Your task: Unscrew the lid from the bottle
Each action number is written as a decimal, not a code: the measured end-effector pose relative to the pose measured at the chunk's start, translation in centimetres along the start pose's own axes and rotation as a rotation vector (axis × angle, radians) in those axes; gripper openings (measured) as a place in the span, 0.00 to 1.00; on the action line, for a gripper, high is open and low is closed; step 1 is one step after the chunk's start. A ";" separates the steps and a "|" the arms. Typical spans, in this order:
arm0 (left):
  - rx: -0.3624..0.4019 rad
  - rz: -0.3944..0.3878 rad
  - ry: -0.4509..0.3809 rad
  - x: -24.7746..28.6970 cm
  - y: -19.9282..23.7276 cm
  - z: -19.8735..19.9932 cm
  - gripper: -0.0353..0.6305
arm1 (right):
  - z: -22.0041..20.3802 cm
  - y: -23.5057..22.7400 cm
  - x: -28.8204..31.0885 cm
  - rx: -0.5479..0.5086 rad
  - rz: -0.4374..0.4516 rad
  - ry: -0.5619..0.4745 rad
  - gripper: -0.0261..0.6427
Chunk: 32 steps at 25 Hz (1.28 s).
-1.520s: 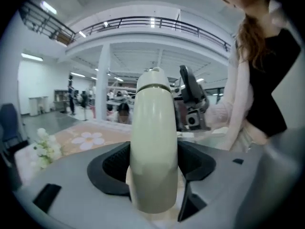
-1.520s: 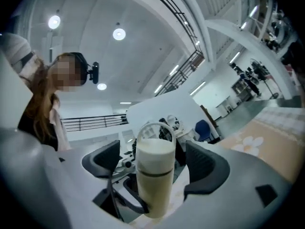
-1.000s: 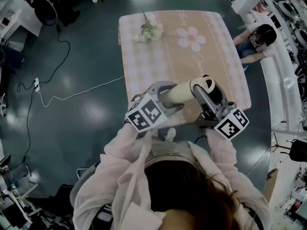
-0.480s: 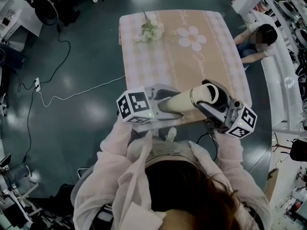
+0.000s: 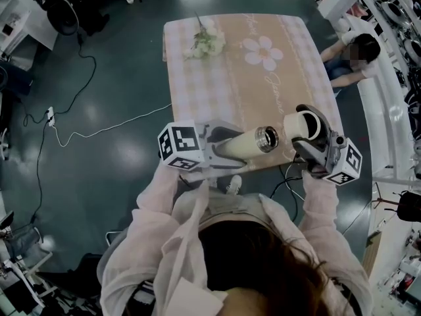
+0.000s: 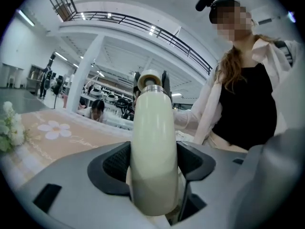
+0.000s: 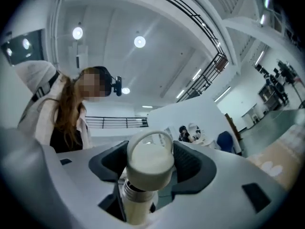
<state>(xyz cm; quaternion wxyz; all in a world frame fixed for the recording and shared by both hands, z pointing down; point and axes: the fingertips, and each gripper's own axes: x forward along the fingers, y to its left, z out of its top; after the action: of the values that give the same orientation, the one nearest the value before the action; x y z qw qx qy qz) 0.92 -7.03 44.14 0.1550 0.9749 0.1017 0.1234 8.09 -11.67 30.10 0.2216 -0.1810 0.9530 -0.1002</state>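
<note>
Though off bottle (image 5: 245,143), lid (image 7: 148,167) in right gripper (image 7: 150,156)

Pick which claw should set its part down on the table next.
Right, probably. The right claw grips the lid, already off the bottle and above the table; the left claw grips the open bottle.

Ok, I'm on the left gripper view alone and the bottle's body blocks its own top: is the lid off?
Observer: Yes. From the head view the lid is clear of the bottle, whose metal mouth stands open, a gap between them.
Operator: What holds the lid?
Observer: The right gripper; its view shows both pads pressed on the lid's sides.
Operator: Anything on the table near it?
Observer: A flower bunch lies at the far end of the table, well away from the bottle.
</note>
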 end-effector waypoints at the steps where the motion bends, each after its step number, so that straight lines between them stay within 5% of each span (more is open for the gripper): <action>1: 0.006 0.032 -0.006 -0.2 0.5 0.0 0.52 | -0.4 -0.9 -0.2 -0.018 -0.060 0.037 0.50; 6: 0.017 0.212 -0.074 -1.7 3.0 0.8 0.52 | -3.1 -4.0 -1.2 -0.067 -0.322 0.182 0.50; 11: 0.075 0.403 -0.147 -3.3 5.2 2.2 0.52 | -4.6 -5.7 -2.3 -0.098 -0.481 0.227 0.50; 19: 0.123 0.609 -0.196 -4.7 6.8 1.9 0.52 | -6.8 -6.2 -2.9 -0.129 -0.566 0.303 0.50; 32: 0.134 0.673 -0.230 -5.2 6.6 1.8 0.52 | -8.8 -6.4 -4.4 -0.129 -0.602 0.383 0.50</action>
<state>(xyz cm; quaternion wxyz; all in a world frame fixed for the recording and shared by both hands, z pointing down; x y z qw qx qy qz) -2.41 -14.95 43.54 0.0520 0.9693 -0.2349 0.0502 9.66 -14.85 41.34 -0.0122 -0.4450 0.8856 -0.1324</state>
